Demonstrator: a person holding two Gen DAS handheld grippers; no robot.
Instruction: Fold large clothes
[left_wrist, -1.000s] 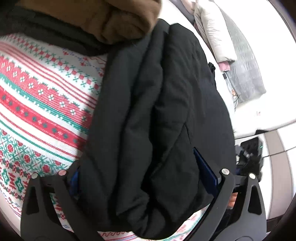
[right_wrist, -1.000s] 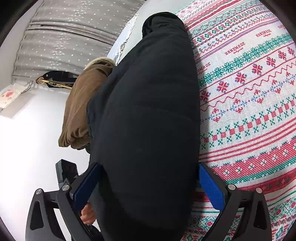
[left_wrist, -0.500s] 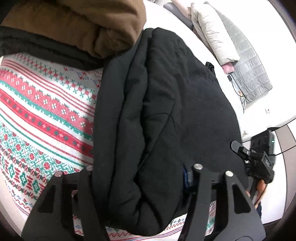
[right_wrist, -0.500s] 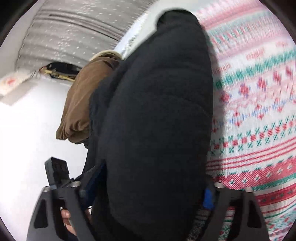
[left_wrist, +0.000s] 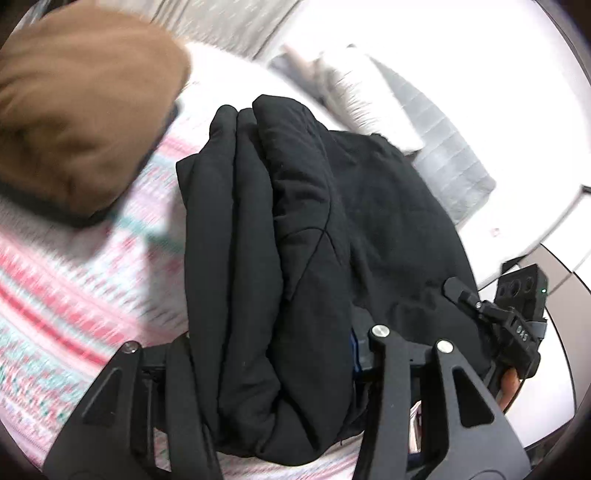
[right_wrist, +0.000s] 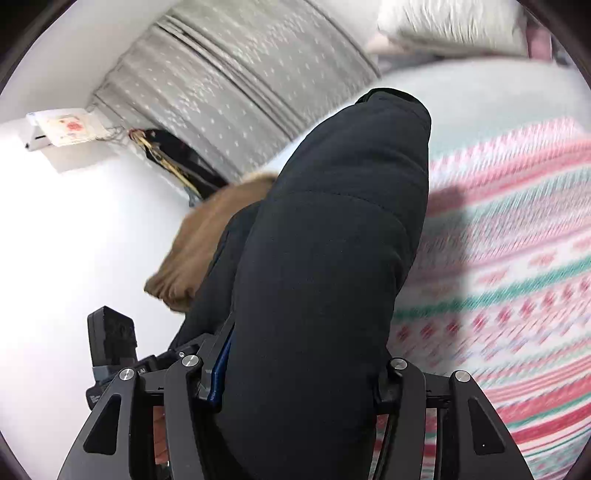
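Both grippers are clamped on the black coat (left_wrist: 314, 229), folded into a thick bundle over the patterned blanket (left_wrist: 74, 295). The left gripper (left_wrist: 273, 350) squeezes the layered fold edges; the right gripper (right_wrist: 299, 373) pinches the padded, quilted roll from the other side. It looks soft, bulky and springy, probably fairly light for its size, so the layers will likely puff apart if released. Best hold seems to be deep across all layers near the fold, not one loose edge. A brown garment (left_wrist: 81, 110) lies beyond, near the coat.
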